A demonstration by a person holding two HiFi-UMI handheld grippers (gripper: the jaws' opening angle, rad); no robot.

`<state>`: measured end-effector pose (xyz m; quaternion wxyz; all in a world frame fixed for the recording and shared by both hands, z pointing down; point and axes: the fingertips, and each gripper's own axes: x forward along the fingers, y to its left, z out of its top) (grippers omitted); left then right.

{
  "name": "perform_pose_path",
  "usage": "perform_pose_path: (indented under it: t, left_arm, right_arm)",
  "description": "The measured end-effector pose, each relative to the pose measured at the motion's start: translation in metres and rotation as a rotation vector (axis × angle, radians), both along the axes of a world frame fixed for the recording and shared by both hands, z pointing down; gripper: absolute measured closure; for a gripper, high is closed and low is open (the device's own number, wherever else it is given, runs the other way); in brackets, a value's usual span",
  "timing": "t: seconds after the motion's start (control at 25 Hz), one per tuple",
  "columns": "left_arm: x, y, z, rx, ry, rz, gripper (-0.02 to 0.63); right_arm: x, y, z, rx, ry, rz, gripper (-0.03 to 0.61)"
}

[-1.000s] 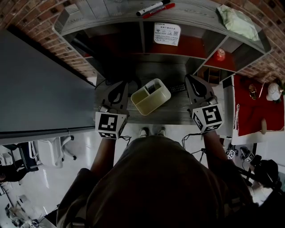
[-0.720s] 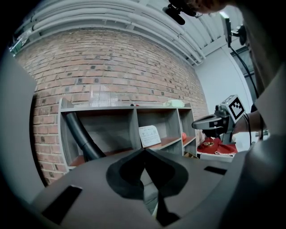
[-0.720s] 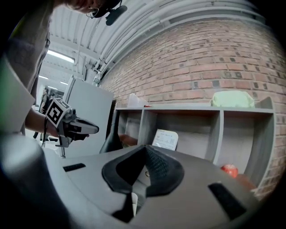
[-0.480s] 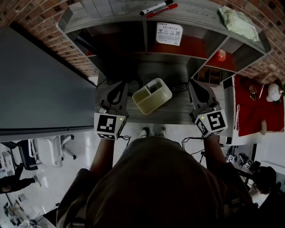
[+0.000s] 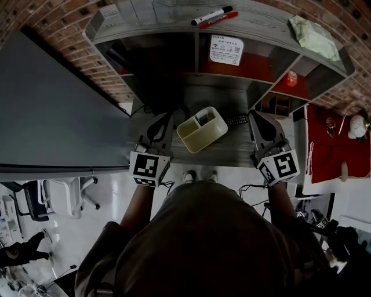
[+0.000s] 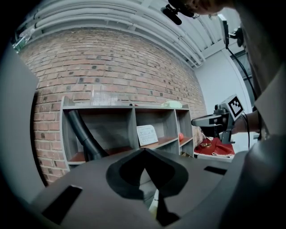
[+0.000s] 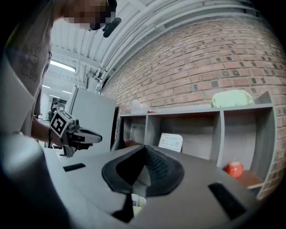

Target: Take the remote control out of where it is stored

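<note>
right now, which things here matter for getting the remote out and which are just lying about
For the job: remote control, cream storage box beside it.
Just lying about: two markers and green cloth on the shelf top, printed card, red round object, black hose.

Dim in here. The shelf (image 5: pixel 195 55) bays ahead of the jaws lie in deep shadow, while the pale floor (image 5: pixel 64 243) behind them glares. Strip lights (image 7: pixel 62 67) glow above the right gripper (image 7: pixel 144 148), itself soft-focused; both gripper views bow at their dark rims.
</note>
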<state>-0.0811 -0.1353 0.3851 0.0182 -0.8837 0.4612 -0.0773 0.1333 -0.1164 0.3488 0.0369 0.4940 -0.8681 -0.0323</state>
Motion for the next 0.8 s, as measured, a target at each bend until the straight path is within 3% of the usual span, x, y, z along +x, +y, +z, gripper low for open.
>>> perform_pose_path:
  t: [0.28,0.8]
  left_arm:
    - [-0.003,0.001,0.012,-0.061,0.028,-0.015,0.603]
    - [0.005,0.002,0.012,-0.040,-0.041,0.005,0.603]
  right_arm:
    - [0.000,0.003,0.007,-0.021,-0.055,-0.009,0.566]
    - [0.001,0.019,0.012,0.002,-0.040,-0.047,0.566]
